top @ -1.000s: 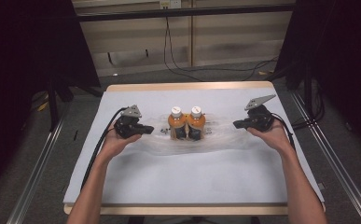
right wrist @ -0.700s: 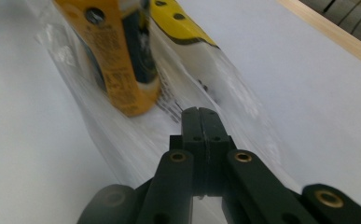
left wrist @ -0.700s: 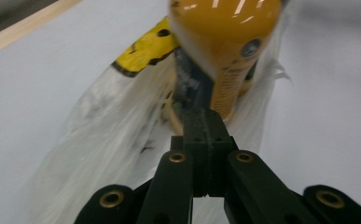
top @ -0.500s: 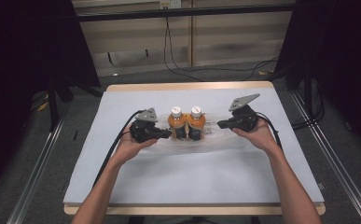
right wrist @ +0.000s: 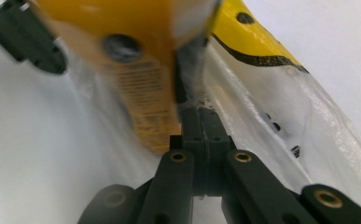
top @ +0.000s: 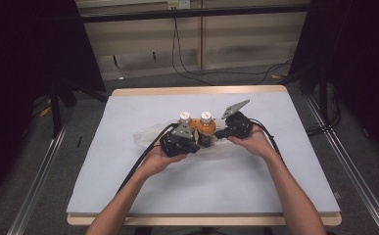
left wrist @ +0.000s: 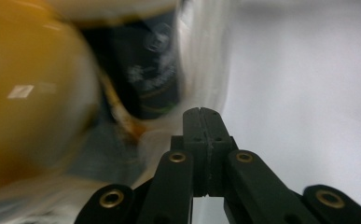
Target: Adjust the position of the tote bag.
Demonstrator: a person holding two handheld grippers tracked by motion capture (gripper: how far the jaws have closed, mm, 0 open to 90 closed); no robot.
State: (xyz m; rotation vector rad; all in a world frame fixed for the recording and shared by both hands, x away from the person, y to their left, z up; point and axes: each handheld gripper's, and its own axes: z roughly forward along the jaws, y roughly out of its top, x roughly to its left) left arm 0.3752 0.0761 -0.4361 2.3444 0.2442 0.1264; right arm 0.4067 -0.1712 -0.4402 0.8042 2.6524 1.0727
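Blurring orange bottles [left wrist: 29, 93], perhaps inside clear plastic bag [right wrist: 318, 121], edges indistinct.

One overhead camera, two riding close on the tongs

The high view is looking forward and down over the bench [top: 128, 196]; both gripper views are sitting tight against the orange bottles [top: 199, 128], which all three are sharing.

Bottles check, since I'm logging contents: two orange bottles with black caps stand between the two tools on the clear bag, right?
Not quite: the caps are white, not black, as the high view shows. The two orange bottles do stand between the left tool and right tool, on the clear bag.
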